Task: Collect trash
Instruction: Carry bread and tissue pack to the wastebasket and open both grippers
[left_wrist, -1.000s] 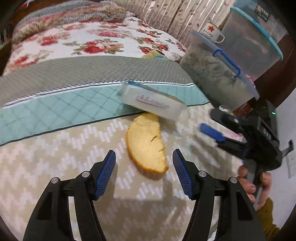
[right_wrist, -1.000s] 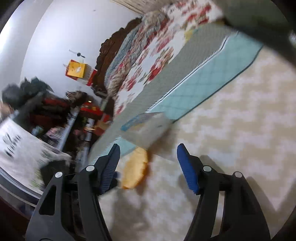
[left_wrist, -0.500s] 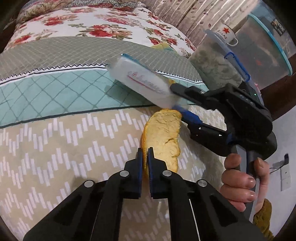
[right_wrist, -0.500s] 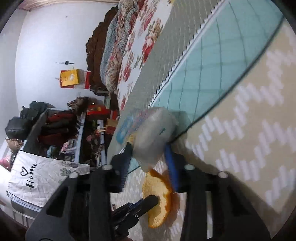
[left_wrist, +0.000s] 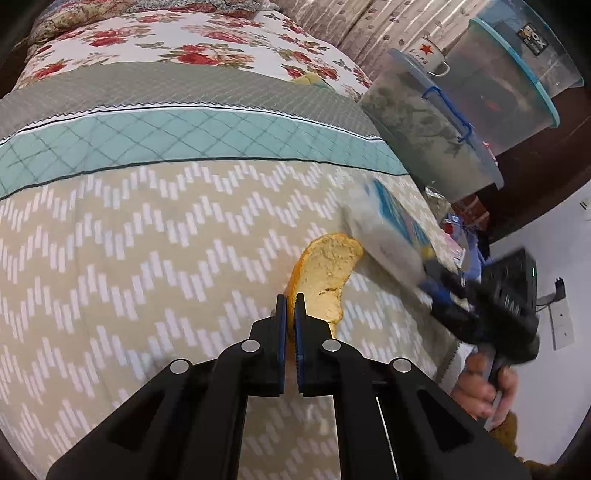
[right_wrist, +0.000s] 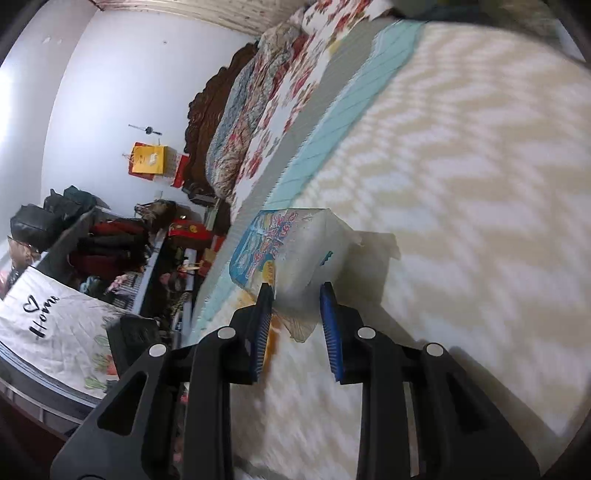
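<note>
My left gripper is shut on the near end of an orange peel, pale side facing me, held just over the beige zigzag bedspread. My right gripper is shut on a clear plastic tissue packet with a blue printed face, lifted off the bed. In the left wrist view the packet is blurred, just right of the peel, with the right gripper and the hand behind it. A bit of orange peel shows beside my right gripper's left finger.
Clear plastic storage bins with blue lids stand at the bed's right side, with a white mug with a red star on one. A floral quilt covers the far bed. Shelves of clutter line the wall.
My left gripper closed on the peel and lifted its end. My right gripper closed on the packet and carried it from the teal stripe towards the bed's right edge.
</note>
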